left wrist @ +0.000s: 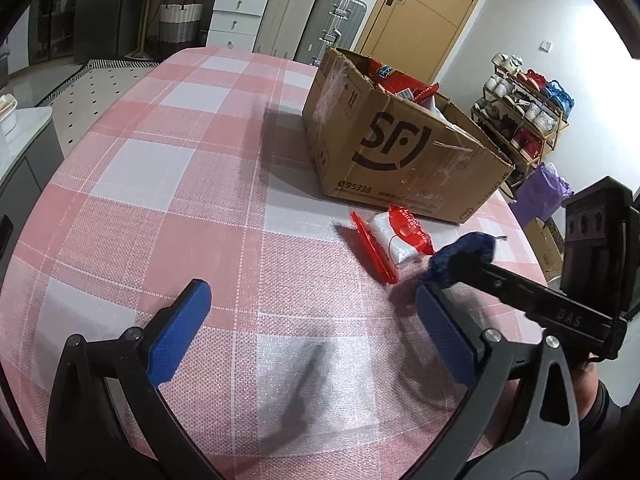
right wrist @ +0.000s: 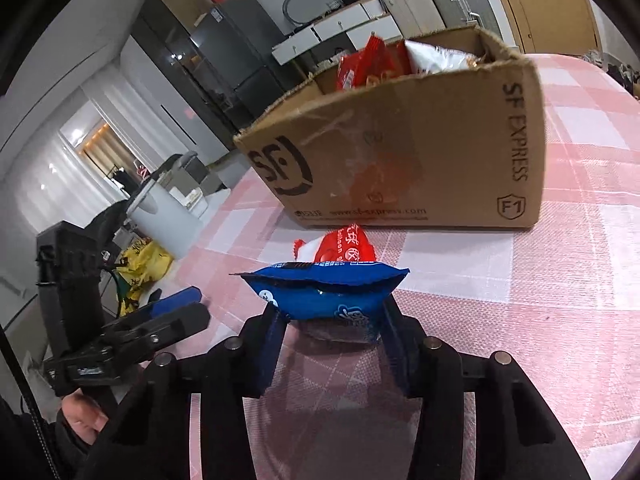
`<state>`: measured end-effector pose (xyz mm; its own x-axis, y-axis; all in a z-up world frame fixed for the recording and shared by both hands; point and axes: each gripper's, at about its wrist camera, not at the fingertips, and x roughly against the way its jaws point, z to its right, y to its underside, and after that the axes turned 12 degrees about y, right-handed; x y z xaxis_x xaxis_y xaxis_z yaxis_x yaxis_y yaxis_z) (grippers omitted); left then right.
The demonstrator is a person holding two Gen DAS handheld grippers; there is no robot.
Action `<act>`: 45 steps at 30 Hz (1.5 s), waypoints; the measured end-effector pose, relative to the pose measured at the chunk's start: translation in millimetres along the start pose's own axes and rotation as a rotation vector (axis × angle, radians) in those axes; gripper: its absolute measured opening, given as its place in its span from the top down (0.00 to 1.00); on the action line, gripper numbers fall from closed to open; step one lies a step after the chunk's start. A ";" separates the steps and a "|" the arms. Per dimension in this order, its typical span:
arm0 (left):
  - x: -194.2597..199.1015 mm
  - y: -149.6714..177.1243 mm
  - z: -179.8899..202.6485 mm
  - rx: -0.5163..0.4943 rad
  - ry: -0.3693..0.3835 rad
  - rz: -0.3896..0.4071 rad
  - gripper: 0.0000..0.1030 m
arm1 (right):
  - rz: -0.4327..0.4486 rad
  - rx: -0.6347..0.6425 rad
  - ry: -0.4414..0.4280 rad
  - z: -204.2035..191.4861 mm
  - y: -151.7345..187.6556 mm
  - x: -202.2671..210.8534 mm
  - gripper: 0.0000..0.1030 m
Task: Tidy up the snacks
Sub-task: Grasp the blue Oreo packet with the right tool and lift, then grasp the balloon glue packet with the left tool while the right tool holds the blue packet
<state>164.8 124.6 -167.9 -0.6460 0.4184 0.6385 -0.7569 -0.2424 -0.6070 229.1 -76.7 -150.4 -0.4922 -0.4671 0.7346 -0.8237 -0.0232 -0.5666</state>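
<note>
Snacks are waiting in two places: leftward, the left gripper (left wrist: 308, 332) is hovering spread and empty over the checked tablecloth (left wrist: 160, 208). Rightward, the right gripper (right wrist: 332, 344) is pinching a light, crinkly blue packet (right wrist: 324, 296) by its soft middle, just behind the red-and-white packet (right wrist: 344, 246) lying before the cardboard box (right wrist: 420, 152).

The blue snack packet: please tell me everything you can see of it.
The blue snack packet is a small glossy pillow bag, seemingly plastic film, with white print and a crimped top seam. The right gripper is shut on its lower part, holding it upright above the pink checked tablecloth, in front of the red-and-white packet.
</note>
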 end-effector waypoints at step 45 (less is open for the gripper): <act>-135.9 -47.1 93.2 -0.133 -0.188 -0.180 0.30 | 0.098 -0.162 -0.029 84.5 24.5 73.6 0.55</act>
<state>279.1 -2.5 -181.9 -0.5192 0.2715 0.8104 -0.8492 -0.0573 -0.5249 196.5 -186.4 -141.8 -0.5659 -0.4857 0.6662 -0.8079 0.1653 -0.5657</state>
